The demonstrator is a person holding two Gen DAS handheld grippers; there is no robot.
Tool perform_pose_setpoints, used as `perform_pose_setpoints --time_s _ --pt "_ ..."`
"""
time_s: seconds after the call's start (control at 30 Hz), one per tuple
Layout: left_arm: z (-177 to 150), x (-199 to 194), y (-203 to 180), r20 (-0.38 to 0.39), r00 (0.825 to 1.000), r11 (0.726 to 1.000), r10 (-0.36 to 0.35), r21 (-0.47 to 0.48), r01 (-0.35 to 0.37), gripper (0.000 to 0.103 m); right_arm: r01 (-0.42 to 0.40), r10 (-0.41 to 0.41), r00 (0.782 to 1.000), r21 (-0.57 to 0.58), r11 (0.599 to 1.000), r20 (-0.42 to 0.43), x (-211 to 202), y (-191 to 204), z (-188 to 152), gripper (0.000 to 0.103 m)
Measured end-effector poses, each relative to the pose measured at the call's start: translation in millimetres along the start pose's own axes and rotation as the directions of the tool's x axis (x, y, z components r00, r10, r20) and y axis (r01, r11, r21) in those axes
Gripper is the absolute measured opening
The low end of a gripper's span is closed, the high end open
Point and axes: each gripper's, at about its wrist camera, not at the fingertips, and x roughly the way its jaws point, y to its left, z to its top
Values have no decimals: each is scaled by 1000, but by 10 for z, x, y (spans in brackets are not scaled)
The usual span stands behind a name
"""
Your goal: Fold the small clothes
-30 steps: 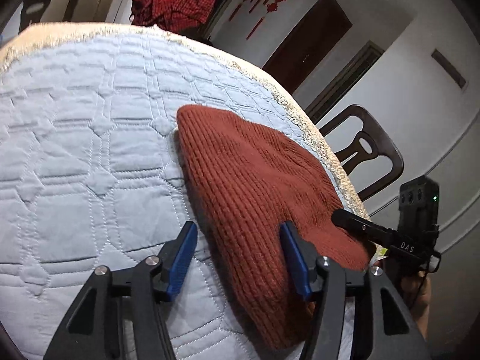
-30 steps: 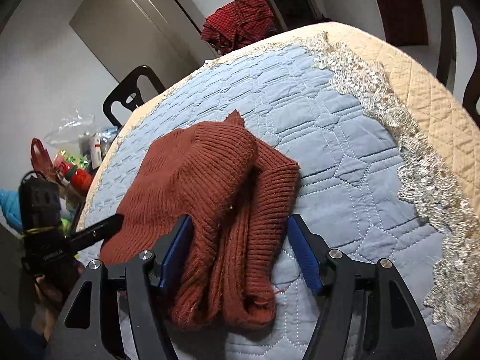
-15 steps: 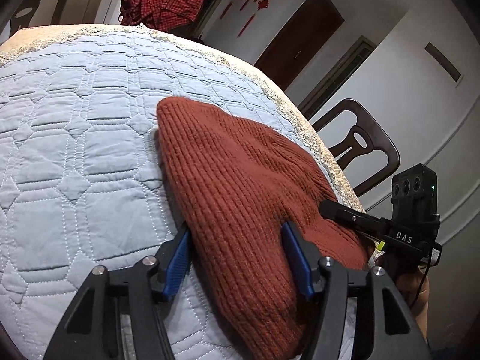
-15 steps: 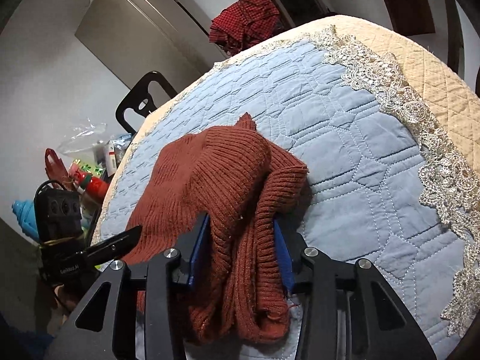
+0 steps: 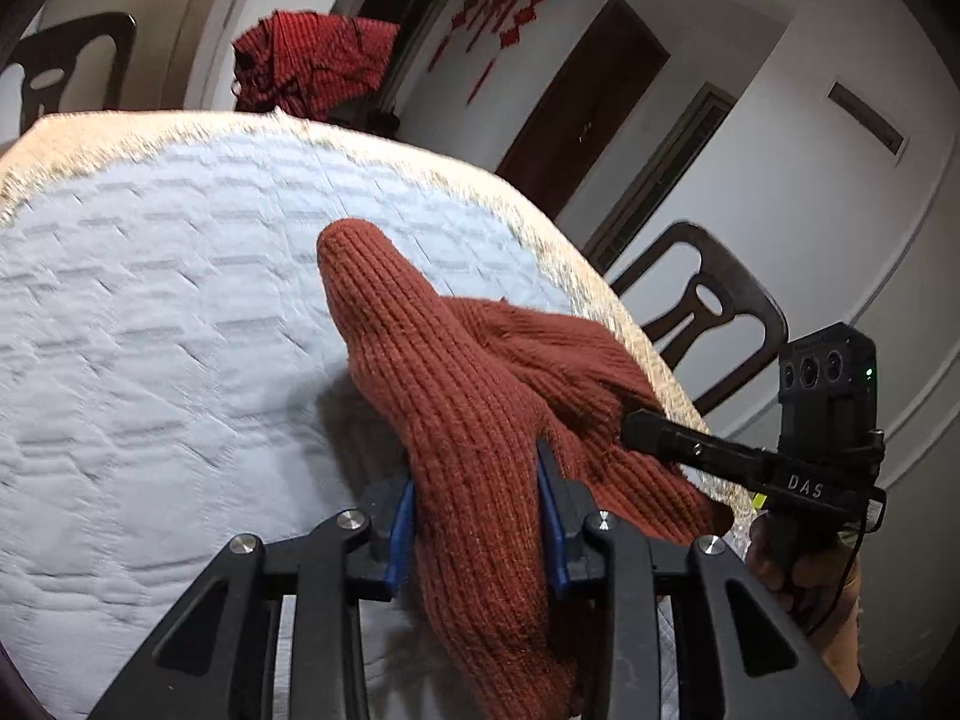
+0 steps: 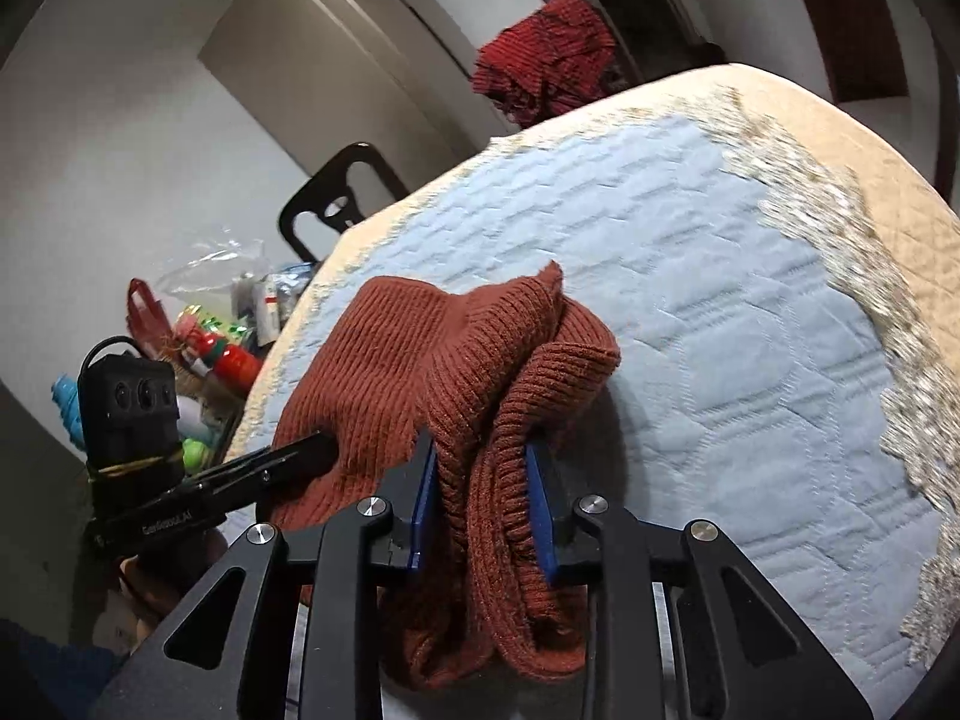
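A rust-red knitted garment (image 5: 468, 372) lies bunched on the blue quilted table cover (image 5: 150, 330), near its right edge. My left gripper (image 5: 476, 480) is closing, and its blue pads press a raised ridge of the knit from both sides. In the right wrist view the same garment (image 6: 420, 348) hangs in thick folds. My right gripper (image 6: 480, 462) is closing too, its pads pinching a doubled fold at the near end. Each gripper's black finger (image 5: 672, 441) shows in the other's view, with a hand behind it. The knit hides the fingertips.
A red checked cloth (image 5: 312, 66) sits beyond the table's far edge. Dark wooden chairs (image 5: 708, 324) (image 6: 342, 198) stand around the table. Bottles and bags (image 6: 222, 336) crowd the floor at the left. A lace border (image 6: 840, 228) and beige quilting rim the cover.
Both grippers have narrowed onto the knitted garment and risen. The garment, flat on the cover before, is now pulled up into a peaked ridge between them.
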Motion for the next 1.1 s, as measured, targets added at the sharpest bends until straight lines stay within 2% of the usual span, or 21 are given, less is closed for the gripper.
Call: perform_pose_setpoints --time_s 0.2,0.43,0.63,0.8,0.87,0.93,1.1 --pt "159 -368 338 77 993 996 84 -15 -83 37 -91 90 996 -43 995 -11 346 340 165 27" --pt "287 -696 868 115 976 981 186 -75 -179 37 -182 176 982 -80 980 -74 1001 807 271 27" --pt "336 -824 1290 123 960 964 253 -109 -241 37 -224 210 968 -98 970 -134 1542 1048 314 27" --pt "165 -708 1730 66 959 949 275 -180 -260 38 -210 192 964 -84 974 -184 1874 1003 235 28" --pt "44 -680 1863 52 964 946 260 -215 -244 39 -195 181 965 -59 979 -188 1913 903 182 30" --pt "-24 -686 1911 63 967 946 249 -232 -228 43 -210 200 962 -32 977 -185 1894 825 157 31" --pt "-58 -720 1881 66 963 939 261 -251 -237 44 -167 156 971 -44 985 -183 1824 824 149 39"
